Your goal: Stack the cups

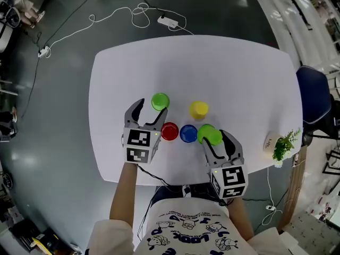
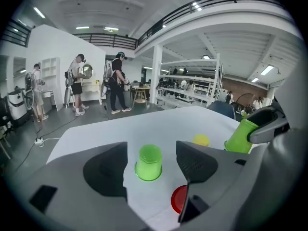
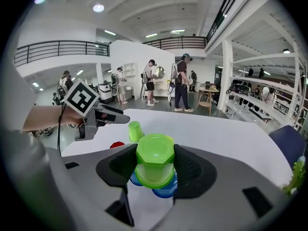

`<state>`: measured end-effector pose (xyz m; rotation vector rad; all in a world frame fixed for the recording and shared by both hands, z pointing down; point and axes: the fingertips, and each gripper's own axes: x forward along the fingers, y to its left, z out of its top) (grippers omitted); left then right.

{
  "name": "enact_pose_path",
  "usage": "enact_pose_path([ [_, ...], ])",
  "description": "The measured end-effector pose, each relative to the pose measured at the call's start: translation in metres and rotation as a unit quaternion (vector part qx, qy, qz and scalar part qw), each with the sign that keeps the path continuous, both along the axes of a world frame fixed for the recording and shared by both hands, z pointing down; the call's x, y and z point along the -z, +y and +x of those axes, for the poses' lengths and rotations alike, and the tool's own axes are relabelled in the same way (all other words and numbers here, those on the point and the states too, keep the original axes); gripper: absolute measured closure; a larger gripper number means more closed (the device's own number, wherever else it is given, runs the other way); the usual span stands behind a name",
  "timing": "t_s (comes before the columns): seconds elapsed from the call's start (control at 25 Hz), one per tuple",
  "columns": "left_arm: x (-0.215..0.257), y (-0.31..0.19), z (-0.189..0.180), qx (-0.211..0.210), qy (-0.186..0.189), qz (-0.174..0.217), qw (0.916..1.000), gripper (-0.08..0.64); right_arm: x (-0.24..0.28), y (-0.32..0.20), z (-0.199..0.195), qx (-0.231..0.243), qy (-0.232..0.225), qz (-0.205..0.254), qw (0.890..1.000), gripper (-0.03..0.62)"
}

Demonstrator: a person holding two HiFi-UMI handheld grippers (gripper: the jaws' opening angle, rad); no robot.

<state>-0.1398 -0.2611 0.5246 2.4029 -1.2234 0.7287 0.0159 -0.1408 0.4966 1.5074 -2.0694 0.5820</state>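
On the white table [image 1: 239, 78] stand several upturned cups: a green cup [image 1: 160, 101], a yellow cup [image 1: 198, 109], a red cup [image 1: 170, 131] and a blue cup [image 1: 188, 133]. My left gripper [image 1: 151, 108] is open, and the green cup [image 2: 148, 162] stands just ahead of its jaws, untouched, with the red cup [image 2: 179, 198] to its lower right. My right gripper [image 1: 214, 139] is shut on a second green cup [image 3: 155, 160], held base up just above the blue cup [image 3: 166, 190]. The right gripper view also shows the left gripper [image 3: 103, 114].
A small potted plant [image 1: 285, 145] and a white object [image 1: 270, 141] sit at the table's right edge. A blue chair [image 1: 313, 100] stands beside that edge. Cables and a power strip [image 1: 167, 21] lie on the floor beyond. People [image 2: 115, 83] stand far off.
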Motion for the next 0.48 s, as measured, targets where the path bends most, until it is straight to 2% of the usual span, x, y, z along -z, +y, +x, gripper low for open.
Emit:
enact_pose_path([
  [0.48, -0.027, -0.013, 0.017, -0.048, -0.014, -0.021, 0.9985, 0.253, -0.018, 0.001, -0.017, 0.012, 0.018, -0.021, 1.000, 0.342],
])
